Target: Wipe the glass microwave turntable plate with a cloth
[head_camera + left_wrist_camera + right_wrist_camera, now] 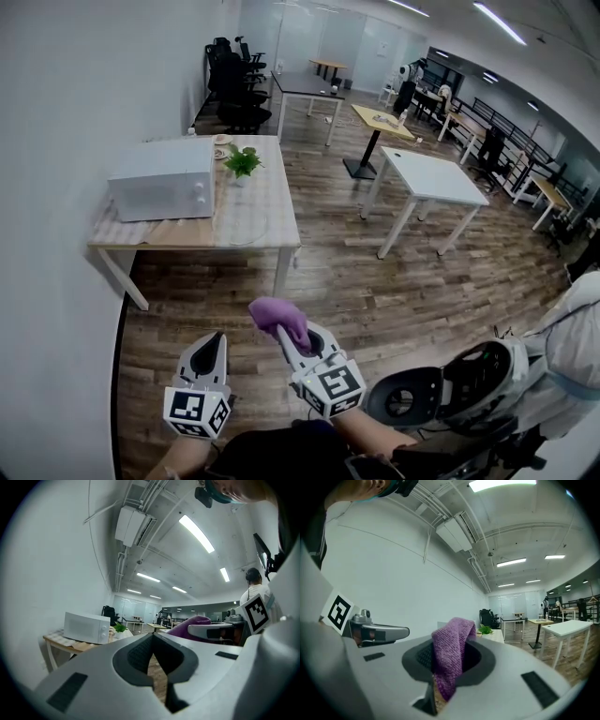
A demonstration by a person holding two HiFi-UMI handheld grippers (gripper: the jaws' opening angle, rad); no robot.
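Head view is showing both grippers hanging low over the wooden floor, well apart from the light table (277,208) by the wall. The right gripper (291,336) is clamping a purple cloth (278,316), which is bunching up above its jaw tips. Right gripper view is confirming this: the jaws are pressing together on the cloth (452,653), and a fold of it is drooping down between them. The left gripper (217,342) is sitting just beside the right one. In the left gripper view its jaws are meeting at their tips with nothing between them, and only floor is showing through the gap lower down. The glass turntable plate (247,228) is lying flat on the table's near end and is showing only as a faint round outline. It is sitting to the right of the white microwave (161,180) and in front of a small potted plant (242,162). Neither gripper is touching the plate.
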